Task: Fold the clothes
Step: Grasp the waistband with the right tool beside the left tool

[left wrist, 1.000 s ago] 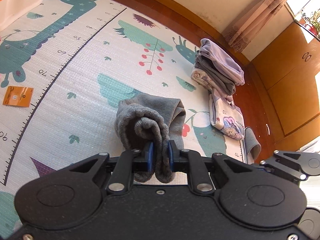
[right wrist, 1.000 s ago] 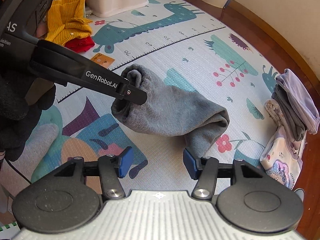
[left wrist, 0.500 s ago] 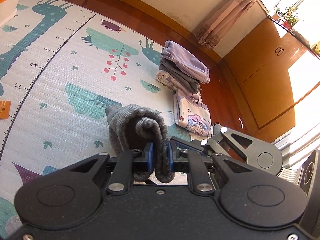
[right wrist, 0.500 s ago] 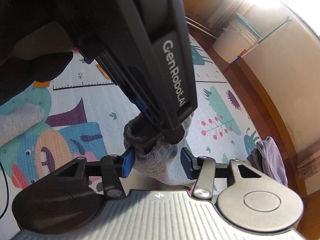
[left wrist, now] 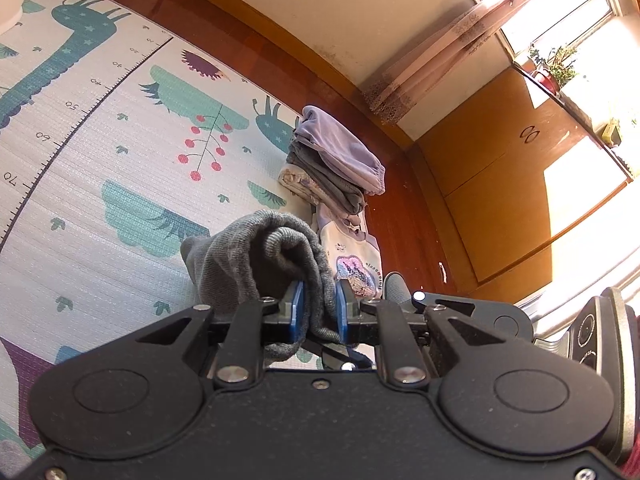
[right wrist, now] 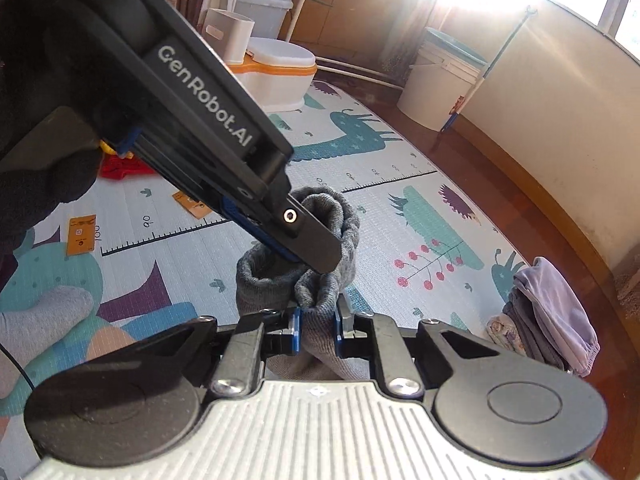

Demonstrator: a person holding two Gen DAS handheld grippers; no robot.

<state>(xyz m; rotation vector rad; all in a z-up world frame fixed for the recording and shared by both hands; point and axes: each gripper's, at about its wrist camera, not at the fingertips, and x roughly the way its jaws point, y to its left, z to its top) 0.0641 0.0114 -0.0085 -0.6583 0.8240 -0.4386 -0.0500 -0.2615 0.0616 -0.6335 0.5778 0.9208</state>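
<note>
Right wrist view has the grey knitted garment bunched up and lifted above the play mat, its length hanging downward from the two grips, its open ribbed end facing up. The right gripper is clamped on a fold of it between its blue pads, and the left gripper reaches in from the upper left and pinches the rim just above. From the left wrist view, the left gripper is pressed onto grey fabric that drapes over its fingers. Well beyond it, a stack of folded clothes lies at the mat's edge, purple on top. A white and orange lidded box stands at the far end, its contents hidden. White buckets stand near the wall.
</note>
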